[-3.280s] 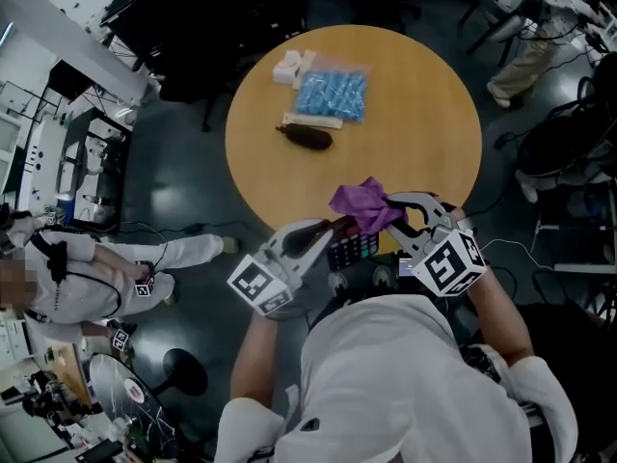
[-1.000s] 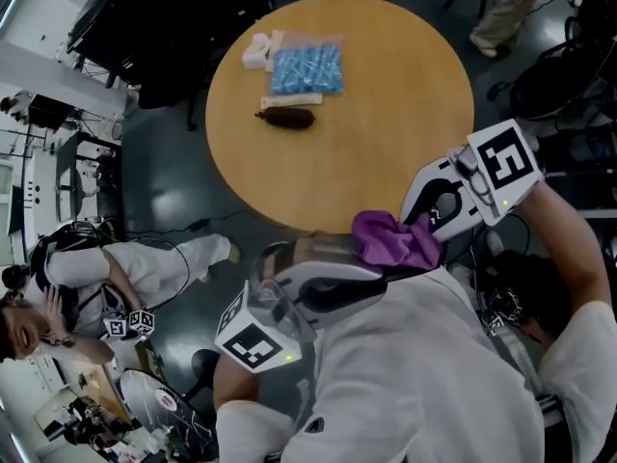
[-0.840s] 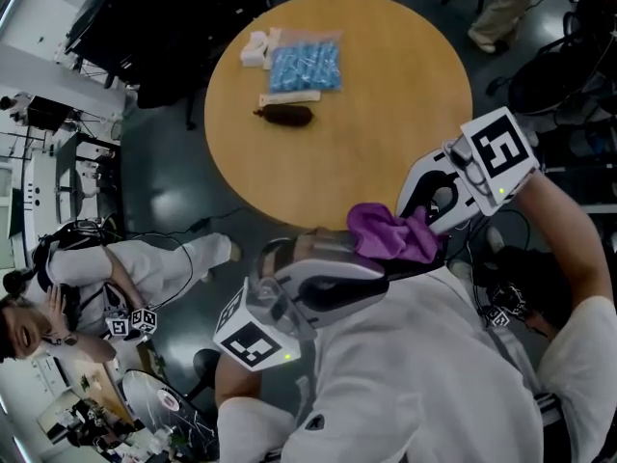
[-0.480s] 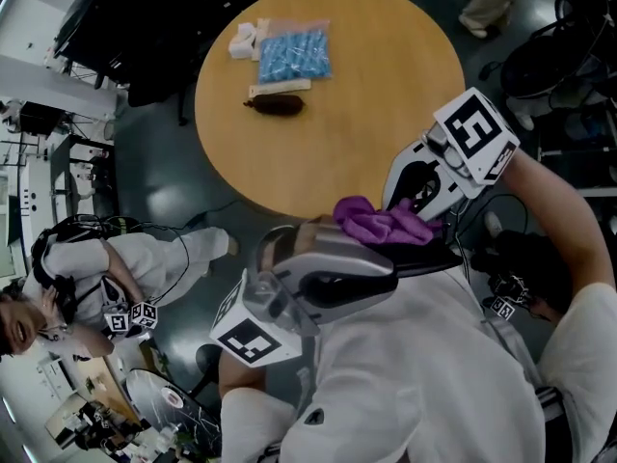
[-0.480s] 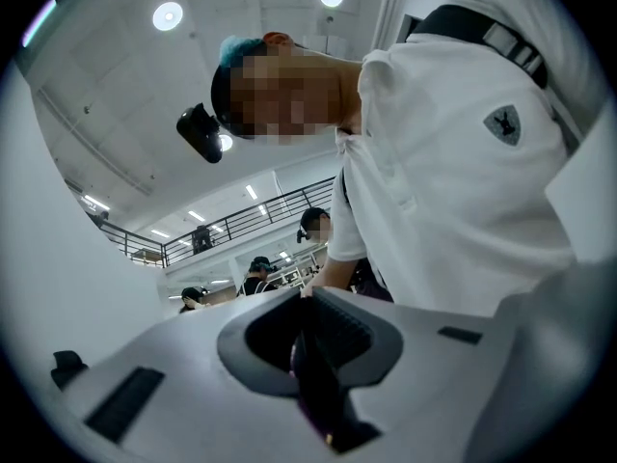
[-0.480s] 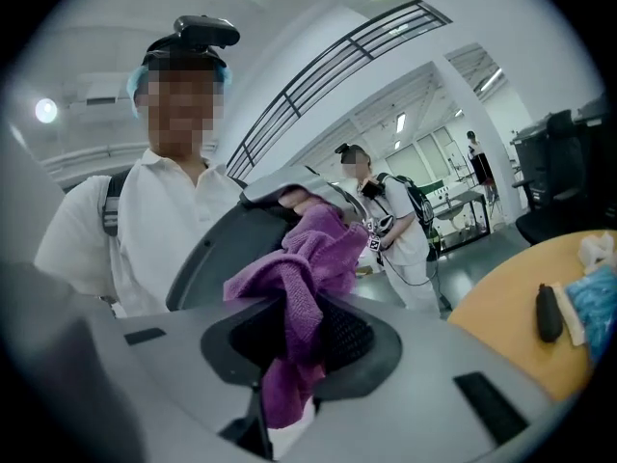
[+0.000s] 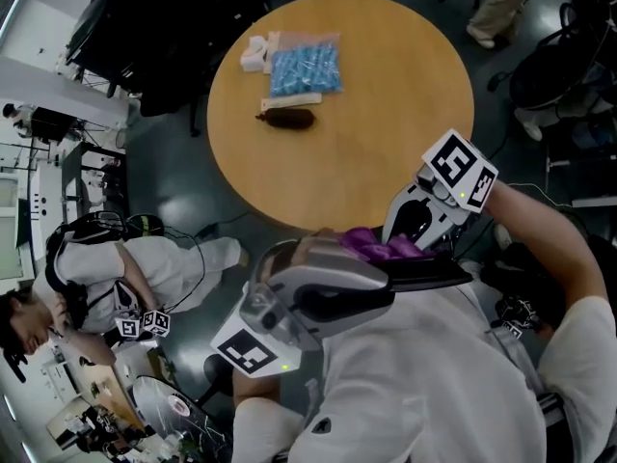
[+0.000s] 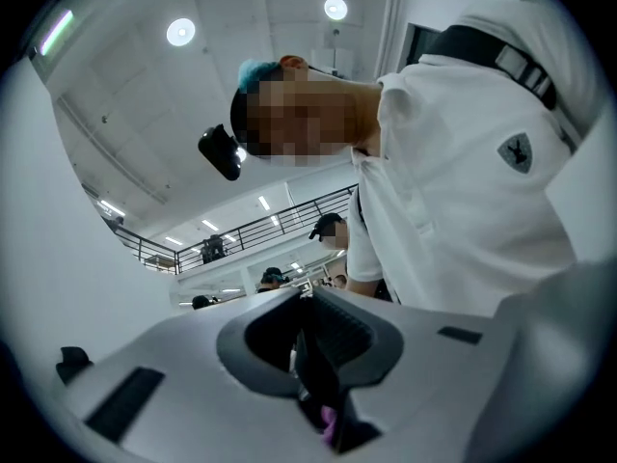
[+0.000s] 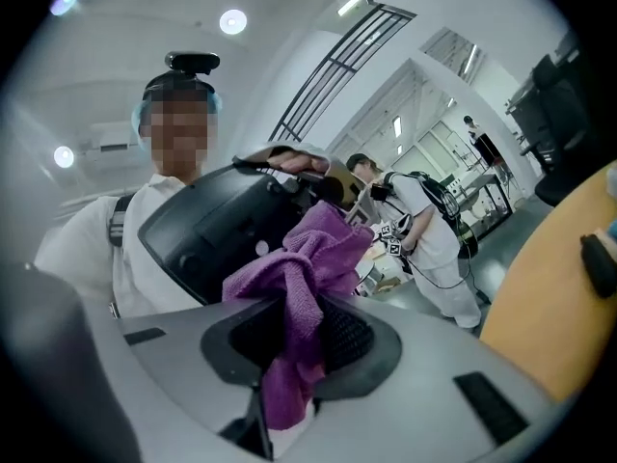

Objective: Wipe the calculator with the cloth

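Since a sec ago, right gripper (image 7: pixel 410 231) has dropped toward 7 o'clock, clenching bunched purple fabric cloth (image 7: pixel 374 246) against slim black calculator (image 7: pixel 434 273). Left gripper (image 7: pixel 384 280) pinches calc's edge mid-air at 6 o'clock, prob. steadying it for wiping.

Round wooden tabletop (image 7: pixel 386 114). All items clustered toward far-left edge: clear bag of blue pieces (image 7: pixel 305 69), small white blocks (image 7: pixel 255 54) beside it at edge, pale strip (image 7: pixel 291 99), dark oblong object (image 7: pixel 287 119) nearest centre.

Fuzzy cloth (image 9: pixel 307 263), prob. microfibre; smooth black plastic calculator (image 9: pixel 202 222); matt wood table (image 7: pixel 386 114).
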